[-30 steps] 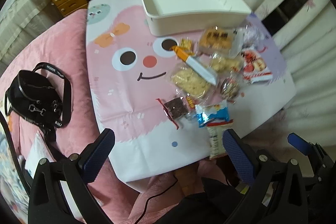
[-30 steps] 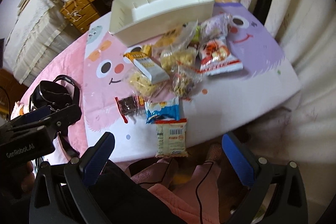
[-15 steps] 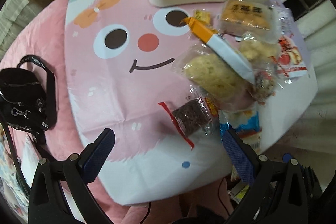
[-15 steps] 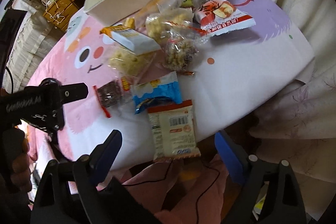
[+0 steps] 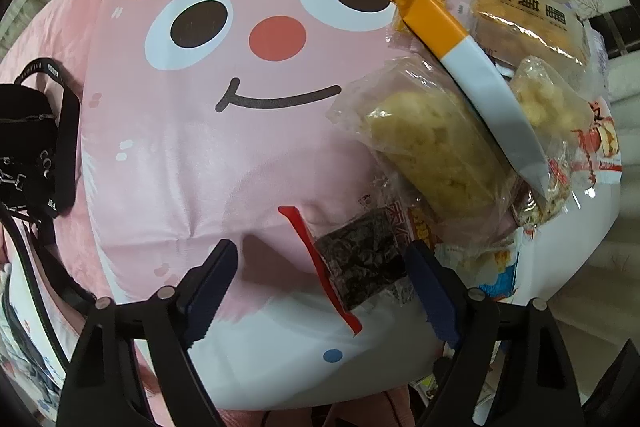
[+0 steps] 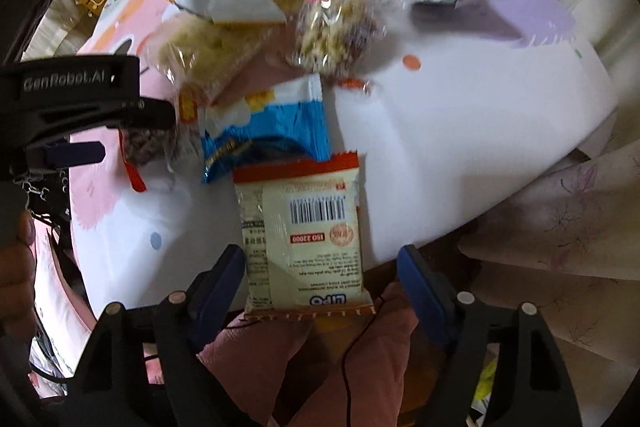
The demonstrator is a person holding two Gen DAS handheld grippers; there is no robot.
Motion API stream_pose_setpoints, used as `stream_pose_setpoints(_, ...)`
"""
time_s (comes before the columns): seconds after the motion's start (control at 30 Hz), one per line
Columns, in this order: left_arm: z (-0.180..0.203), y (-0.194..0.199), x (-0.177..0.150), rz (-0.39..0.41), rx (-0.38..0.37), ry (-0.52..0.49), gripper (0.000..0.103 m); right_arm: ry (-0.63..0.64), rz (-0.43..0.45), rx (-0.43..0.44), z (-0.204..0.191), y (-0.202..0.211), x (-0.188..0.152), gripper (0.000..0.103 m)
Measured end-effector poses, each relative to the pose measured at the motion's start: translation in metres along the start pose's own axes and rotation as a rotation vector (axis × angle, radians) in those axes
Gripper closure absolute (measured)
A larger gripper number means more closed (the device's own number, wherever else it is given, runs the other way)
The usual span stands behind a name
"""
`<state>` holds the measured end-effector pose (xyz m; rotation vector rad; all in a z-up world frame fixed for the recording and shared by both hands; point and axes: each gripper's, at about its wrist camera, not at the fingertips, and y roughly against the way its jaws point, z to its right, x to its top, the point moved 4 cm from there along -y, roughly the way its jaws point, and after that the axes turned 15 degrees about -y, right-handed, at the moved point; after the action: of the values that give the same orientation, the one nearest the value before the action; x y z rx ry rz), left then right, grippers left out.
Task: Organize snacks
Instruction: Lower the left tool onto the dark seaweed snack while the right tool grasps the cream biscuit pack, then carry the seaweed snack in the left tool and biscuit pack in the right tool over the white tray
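Left gripper [image 5: 320, 283] jaws closing astride dark snack [image 5: 360, 259], ungripped; barcode packet [image 6: 304, 235] between closing right gripper [image 6: 320, 283] jaws.

Left gripper [image 5: 322, 277] lower than one second ago, now close over pink cartoon-face table mat [image 5: 192, 163]; jaws closing, narrower than before, clear wrapper of dark snack with red edge strip [image 5: 354, 259] between them, pads not pressing. Right gripper [image 6: 322, 285] likewise lower; jaws closing around cream snack packet with barcode and orange-red ends [image 6: 304, 235], not yet gripped.
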<state>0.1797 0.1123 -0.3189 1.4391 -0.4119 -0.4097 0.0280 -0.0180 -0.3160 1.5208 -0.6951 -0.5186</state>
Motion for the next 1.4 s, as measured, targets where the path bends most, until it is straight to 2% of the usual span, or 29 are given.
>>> stream_pose_setpoints(0.1, -0.002, -0.002, 0.003, 0.004, -0.008, 0.017, 0.023, 0.014, 0.000, -0.018, -0.002, -0.002, 0.001, 0.026)
stream_pose_setpoints(0.17, -0.004, -0.006, 0.003, -0.002, -0.043, 0.041, 0.030, 0.022, -0.003, -0.034, -0.005, -0.003, 0.000, 0.026)
stream_pose_setpoints(0.23, -0.010, -0.012, 0.003, -0.015, -0.068, 0.064, 0.032, 0.035, -0.007, -0.059, -0.007, -0.004, 0.000, 0.028)
stream_pose_setpoints(0.3, -0.013, -0.015, 0.002, -0.014, -0.058, 0.065, 0.035, 0.042, -0.007, -0.074, -0.010, -0.006, -0.001, 0.032)
stream_pose_setpoints(0.4, -0.014, -0.016, 0.001, -0.005, -0.046, 0.080, 0.045, 0.052, -0.006, -0.103, -0.013, -0.007, 0.000, 0.040)
stream_pose_setpoints(0.47, -0.015, -0.014, 0.001, 0.003, -0.050, 0.091, 0.061, 0.063, 0.002, -0.110, -0.019, -0.008, -0.002, 0.044)
stream_pose_setpoints(0.5, -0.015, -0.014, 0.001, 0.006, -0.061, 0.096, 0.063, 0.067, 0.004, -0.113, -0.022, -0.009, -0.005, 0.045)
stream_pose_setpoints(0.7, -0.021, -0.016, 0.001, 0.004, -0.075, 0.098, 0.063, 0.081, 0.005, -0.104, -0.020, -0.004, -0.002, 0.057)
stream_pose_setpoints(0.83, -0.034, -0.012, -0.016, -0.017, -0.080, 0.104, 0.063, 0.076, -0.006, -0.094, -0.027, 0.004, -0.002, 0.058)
stream_pose_setpoints(1.07, -0.050, 0.004, -0.022, -0.027, -0.079, 0.078, 0.063, -0.015, -0.023, -0.093, -0.021, 0.011, 0.012, 0.058)
stream_pose_setpoints(1.4, -0.070, 0.067, -0.022, 0.038, -0.110, 0.057, 0.063, -0.083, 0.053, -0.101, -0.025, 0.069, 0.034, 0.058)
